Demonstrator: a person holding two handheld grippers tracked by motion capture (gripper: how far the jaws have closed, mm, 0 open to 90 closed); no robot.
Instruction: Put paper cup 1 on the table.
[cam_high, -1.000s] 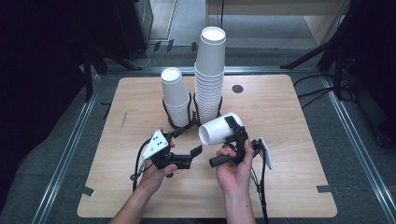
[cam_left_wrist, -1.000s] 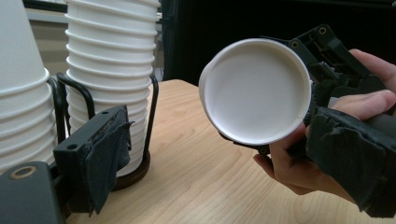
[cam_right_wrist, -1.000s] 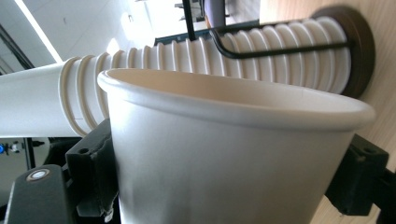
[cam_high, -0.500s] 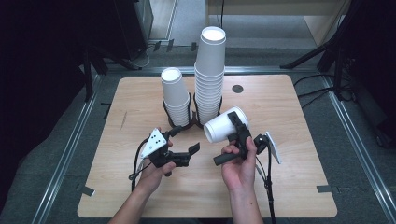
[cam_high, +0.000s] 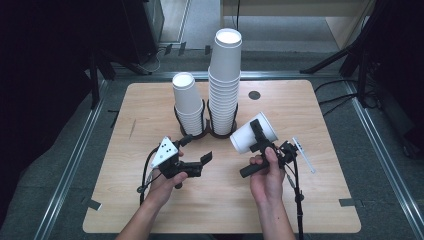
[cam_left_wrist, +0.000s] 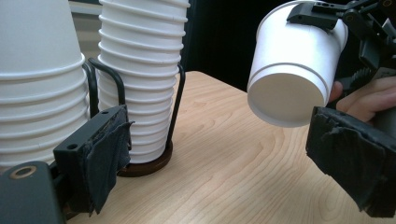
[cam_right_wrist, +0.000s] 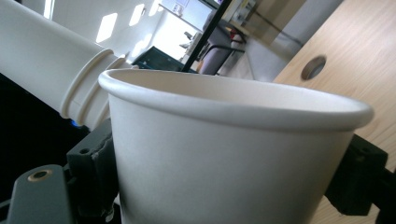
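Pale wood makes up the table (cam_high: 150, 110), which carries everything here. At its far middle rises the tall stack of white paper cups (cam_high: 225, 80), upside down in a dark wire holder (cam_high: 222, 131); just beside it on the left stands the shorter stack (cam_high: 188, 102) in a holder of its own, the two bases touching or nearly so. In the left gripper view the wire uprights hug the ribbed rims of the tall stack (cam_left_wrist: 140, 70).

The single white paper cup (cam_high: 252, 134) is off the table, in the air to the right of the tall stack and near it, tipped on its side with its bottom facing the person and leftward. The right gripper (cam_high: 259, 137) clamps it across the wall, one jaw on each side; in the right gripper view the cup (cam_right_wrist: 224, 154) sits between both black jaws with its rim turned away. The left gripper (cam_high: 200, 150) rests low over the table in front of the stacks, its jaws spread apart with nothing between them. A small dark round hole (cam_high: 254, 95) marks the tabletop behind the held cup.
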